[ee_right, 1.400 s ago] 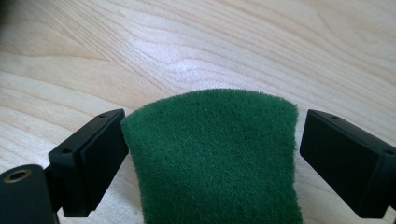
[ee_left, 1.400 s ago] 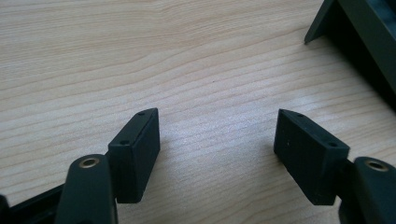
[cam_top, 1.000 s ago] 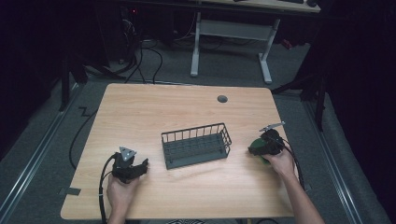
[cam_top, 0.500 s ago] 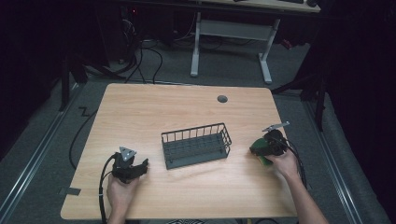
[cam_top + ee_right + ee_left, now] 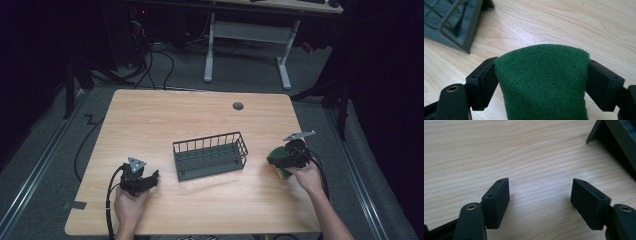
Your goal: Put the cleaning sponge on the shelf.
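Right gripper view looks along two black jaws pressed against the sides of a green sponge (image 5: 541, 82), which bulges up between them; its fuzzy scouring face is turned to the camera. That texture cannot be made out in the high view, where the sponge (image 5: 280, 169) is a small green and yellow patch under the right gripper (image 5: 286, 159), and the yellow part appears there alone. Beyond the jaws, at the upper left of the right gripper view, a corner of the basket (image 5: 456, 22) sits on the wood, near but apart from the sponge.

Left gripper view shows its jaws spread wide with bare table (image 5: 529, 162) between them, gripping nothing. A dark corner of the basket (image 5: 616, 140) enters at the upper right, ahead of the right-hand jaw and not touching it.

From above, the left gripper (image 5: 140, 179) sits low near the table's front left, in a hand (image 5: 129, 205), and the right gripper is held by the other hand (image 5: 306, 176) near the right edge. The basket (image 5: 210, 156) stands between them, slightly skewed, apart from both. The far half of the table (image 5: 165, 115) is bare wood apart from a round grommet (image 5: 238, 106). Open wood also lies in front of the basket, towards the near edge.
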Motion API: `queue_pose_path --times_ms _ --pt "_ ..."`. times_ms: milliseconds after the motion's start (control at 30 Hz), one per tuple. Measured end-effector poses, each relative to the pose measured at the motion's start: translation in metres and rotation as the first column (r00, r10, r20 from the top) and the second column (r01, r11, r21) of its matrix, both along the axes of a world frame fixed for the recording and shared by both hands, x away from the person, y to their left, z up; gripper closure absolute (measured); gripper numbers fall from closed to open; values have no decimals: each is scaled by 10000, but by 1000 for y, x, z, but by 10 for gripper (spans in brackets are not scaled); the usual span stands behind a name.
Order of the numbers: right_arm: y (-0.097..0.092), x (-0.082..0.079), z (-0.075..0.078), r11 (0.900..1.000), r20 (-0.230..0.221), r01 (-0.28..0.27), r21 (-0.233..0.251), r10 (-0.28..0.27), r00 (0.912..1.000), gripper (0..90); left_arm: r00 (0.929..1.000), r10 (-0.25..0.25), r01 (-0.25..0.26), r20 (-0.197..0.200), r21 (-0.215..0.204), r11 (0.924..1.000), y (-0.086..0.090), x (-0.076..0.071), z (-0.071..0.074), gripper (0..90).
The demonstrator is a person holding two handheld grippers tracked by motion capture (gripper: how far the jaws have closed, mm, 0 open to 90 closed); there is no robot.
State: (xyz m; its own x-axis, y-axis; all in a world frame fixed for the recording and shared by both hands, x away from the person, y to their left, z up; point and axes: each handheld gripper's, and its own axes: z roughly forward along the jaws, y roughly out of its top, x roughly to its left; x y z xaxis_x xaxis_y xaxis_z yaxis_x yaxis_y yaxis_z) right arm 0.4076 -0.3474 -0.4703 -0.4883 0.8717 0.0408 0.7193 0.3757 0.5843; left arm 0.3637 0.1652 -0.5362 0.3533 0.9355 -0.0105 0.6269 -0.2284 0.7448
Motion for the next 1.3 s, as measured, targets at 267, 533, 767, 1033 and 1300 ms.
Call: queue_pose_path --times_ms 267,533,767,1033,1300 --pt "2 -9 12 9993 119 -132 350 128 9998 196 10000 -11 11 4 4 10000 0 0 0 318" --pt "10 -18 31 9986 484 -260 468 238 9985 196 10000 -22 22 1 13 10000 0 0 0 319" --pt "24 -21 49 9975 631 -394 581 358 9974 197 10000 -61 61 11 11 10000 0 0 0 322" --pt "43 -22 67 9954 873 -709 648 651 9941 197 10000 -59 59 11 13 10000 0 0 0 322" --pt "69 -16 81 9918 955 -1032 755 958 9908 196 10000 -37 37 20 17 10000 0 0 0 322"
